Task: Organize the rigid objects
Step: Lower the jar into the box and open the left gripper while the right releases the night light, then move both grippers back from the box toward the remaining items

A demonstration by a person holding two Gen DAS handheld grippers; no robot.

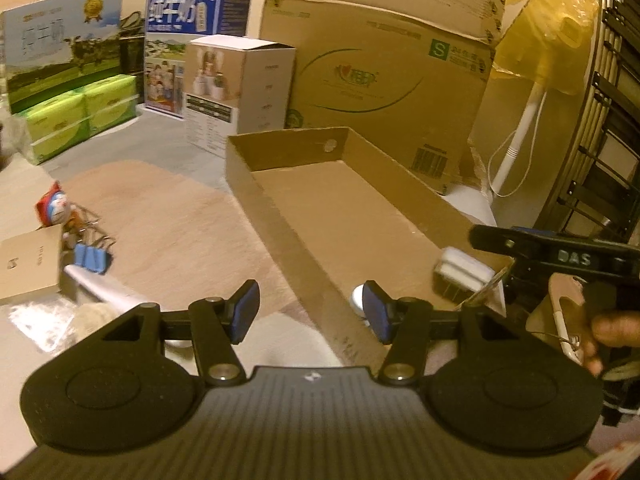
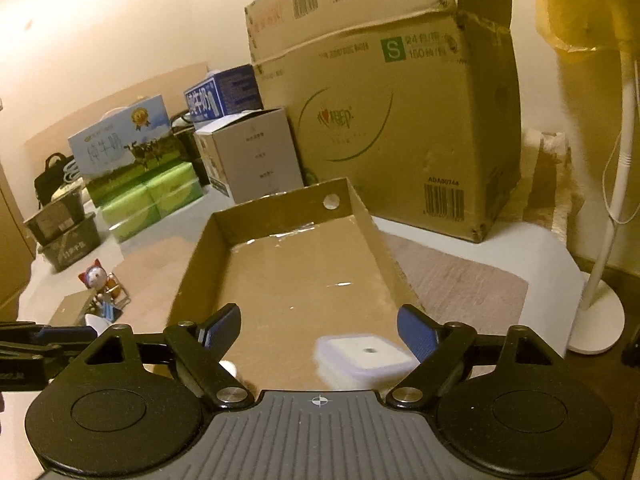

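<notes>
A shallow open cardboard tray (image 1: 276, 216) (image 2: 200, 252) lies on the mat. A small white square box (image 2: 366, 354) (image 1: 464, 266) rests on the tray floor at its near end. My right gripper (image 2: 320, 330) is open, hanging just above that white box, which lies between its fingers. My left gripper (image 1: 310, 310) is open and empty over the tray's near left wall. A small white round thing (image 1: 357, 300) lies inside the tray by the left gripper's right finger. Left of the tray lie a blue binder clip (image 1: 93, 259), a small Doraemon figure (image 1: 54, 208) (image 2: 95, 276) and a white tube (image 1: 106, 292).
A small brown box (image 1: 26, 266) sits at the left. A large cardboard carton (image 2: 384, 120), a white product box (image 1: 240, 92), milk cartons (image 1: 196, 46) and green tissue packs (image 1: 80, 116) stand behind. A white fan stand (image 2: 600, 280) is at the right.
</notes>
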